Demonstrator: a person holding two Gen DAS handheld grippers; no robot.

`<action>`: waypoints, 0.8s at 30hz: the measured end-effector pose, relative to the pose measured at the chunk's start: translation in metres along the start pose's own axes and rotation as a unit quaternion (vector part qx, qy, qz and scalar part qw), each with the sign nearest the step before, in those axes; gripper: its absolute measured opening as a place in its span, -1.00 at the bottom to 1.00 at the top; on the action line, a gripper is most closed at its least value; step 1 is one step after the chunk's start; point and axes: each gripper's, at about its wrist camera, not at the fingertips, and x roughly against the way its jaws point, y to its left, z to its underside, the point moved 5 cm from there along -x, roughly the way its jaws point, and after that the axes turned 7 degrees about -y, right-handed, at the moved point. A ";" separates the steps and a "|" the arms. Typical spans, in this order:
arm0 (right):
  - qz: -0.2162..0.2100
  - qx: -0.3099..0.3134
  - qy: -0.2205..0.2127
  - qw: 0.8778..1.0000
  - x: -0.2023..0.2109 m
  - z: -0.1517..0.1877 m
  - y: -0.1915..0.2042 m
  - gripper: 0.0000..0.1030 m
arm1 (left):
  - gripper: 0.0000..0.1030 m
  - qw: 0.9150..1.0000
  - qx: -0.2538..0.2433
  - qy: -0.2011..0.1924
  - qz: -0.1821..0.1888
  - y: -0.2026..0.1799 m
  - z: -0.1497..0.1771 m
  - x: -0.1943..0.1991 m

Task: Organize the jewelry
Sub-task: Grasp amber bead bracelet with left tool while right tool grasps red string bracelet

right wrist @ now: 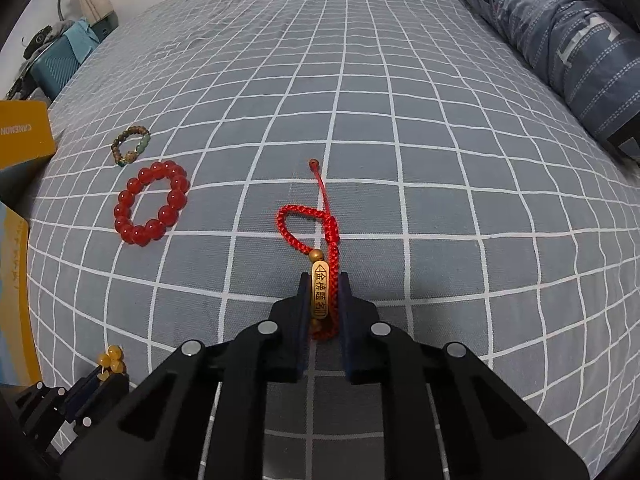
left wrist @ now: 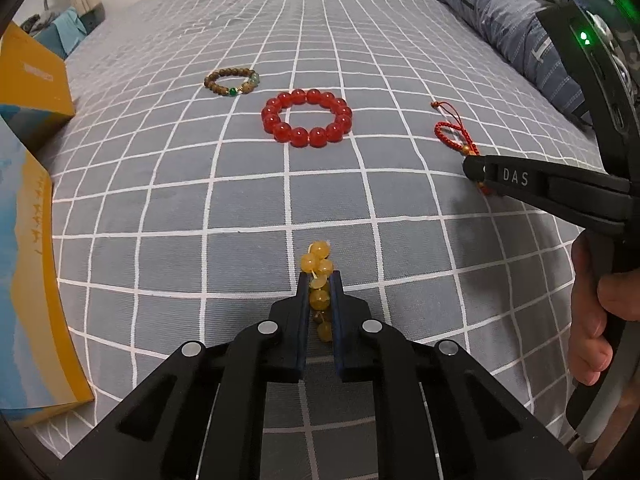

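On the grey checked bed cover, my left gripper (left wrist: 319,280) is shut on a yellow bead bracelet (left wrist: 319,261); its beads are bunched between the pads and stick out past the tips. The same bracelet (right wrist: 111,357) and left gripper (right wrist: 102,374) show at the lower left of the right wrist view. My right gripper (right wrist: 325,280) is shut on a red braided cord bracelet (right wrist: 304,220) with a gold engraved bar (right wrist: 321,294) lying between the pads. In the left wrist view the right gripper (left wrist: 474,168) covers that red cord bracelet (left wrist: 452,134). A red bead bracelet (left wrist: 307,117) (right wrist: 152,203) and a brown wooden bead bracelet (left wrist: 233,82) (right wrist: 131,146) lie loose farther back.
A yellow and blue box (left wrist: 32,292) stands along the left edge, with another yellow box (left wrist: 32,84) (right wrist: 24,136) behind it. A rolled blue patterned quilt (left wrist: 500,20) (right wrist: 560,40) lies along the right. A person's hand (left wrist: 592,312) grips the right gripper's handle.
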 end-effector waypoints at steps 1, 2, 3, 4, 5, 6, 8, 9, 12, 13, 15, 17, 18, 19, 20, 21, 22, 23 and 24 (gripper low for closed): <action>0.000 0.000 -0.001 1.000 0.001 0.000 0.000 -0.77 | -0.83 1.000 0.001 -0.001 -0.001 0.000 -0.001 0.001; 0.000 0.000 -0.001 1.000 0.001 0.000 0.001 -0.77 | -0.83 1.000 0.002 -0.002 -0.001 0.001 -0.001 0.001; 0.000 0.000 -0.002 1.000 0.002 0.000 0.001 -0.77 | -0.83 1.000 0.002 -0.004 -0.001 0.002 -0.002 0.003; 0.002 0.000 -0.003 1.000 0.003 0.000 0.001 -0.77 | -0.83 1.000 0.003 -0.006 -0.002 0.002 -0.002 0.004; 0.003 0.000 -0.004 1.000 0.004 0.001 0.000 -0.77 | -0.83 1.000 0.003 -0.007 -0.002 0.003 -0.002 0.005; 0.003 0.000 -0.005 1.000 0.005 0.001 0.000 -0.77 | -0.83 1.000 0.004 -0.009 -0.002 0.004 -0.003 0.006; 0.006 -0.001 -0.010 1.000 0.008 0.000 -0.001 -0.77 | -0.83 1.000 0.006 -0.011 -0.002 0.005 -0.003 0.008; 0.007 -0.003 -0.013 1.000 0.009 0.000 -0.002 -0.77 | -0.83 1.000 0.007 -0.013 -0.002 0.006 -0.004 0.010; 0.008 -0.006 -0.018 1.000 0.014 -0.001 -0.002 -0.77 | -0.83 1.000 0.008 -0.018 -0.002 0.007 -0.005 0.014; 0.009 -0.007 -0.020 1.000 0.016 -0.002 -0.002 -0.77 | -0.83 1.000 0.009 -0.020 -0.002 0.008 -0.005 0.016; 0.011 -0.009 -0.027 1.000 0.020 -0.002 -0.003 -0.77 | -0.83 1.000 0.012 -0.026 -0.004 0.010 -0.006 0.020; 0.013 -0.011 -0.031 0.999 0.023 -0.003 -0.004 -0.77 | -0.83 0.999 0.014 -0.030 -0.007 0.012 -0.008 0.024; 0.013 -0.012 -0.033 0.999 0.024 -0.004 -0.004 -0.77 | -0.83 0.999 0.015 -0.032 -0.007 0.012 -0.009 0.025; 0.015 -0.013 -0.036 0.999 0.027 -0.004 -0.004 -0.77 | -0.83 0.999 0.016 -0.036 -0.007 0.013 -0.009 0.029; 0.017 -0.013 -0.039 0.999 0.029 -0.004 -0.005 -0.77 | -0.83 0.999 0.016 -0.037 -0.008 0.014 -0.010 0.030; 0.018 -0.013 -0.041 0.999 0.030 -0.004 -0.004 -0.77 | -0.83 0.999 0.016 -0.040 -0.009 0.014 -0.011 0.032; 0.020 -0.012 -0.044 0.999 0.032 -0.004 -0.005 -0.77 | -0.83 0.999 0.016 -0.043 -0.009 0.015 -0.011 0.036; 0.022 -0.012 -0.047 0.999 0.034 -0.004 -0.004 -0.77 | -0.83 0.999 0.016 -0.045 -0.009 0.015 -0.012 0.038; 0.022 -0.013 -0.049 0.998 0.036 -0.004 -0.003 -0.77 | -0.83 0.999 0.016 -0.049 -0.008 0.015 -0.013 0.041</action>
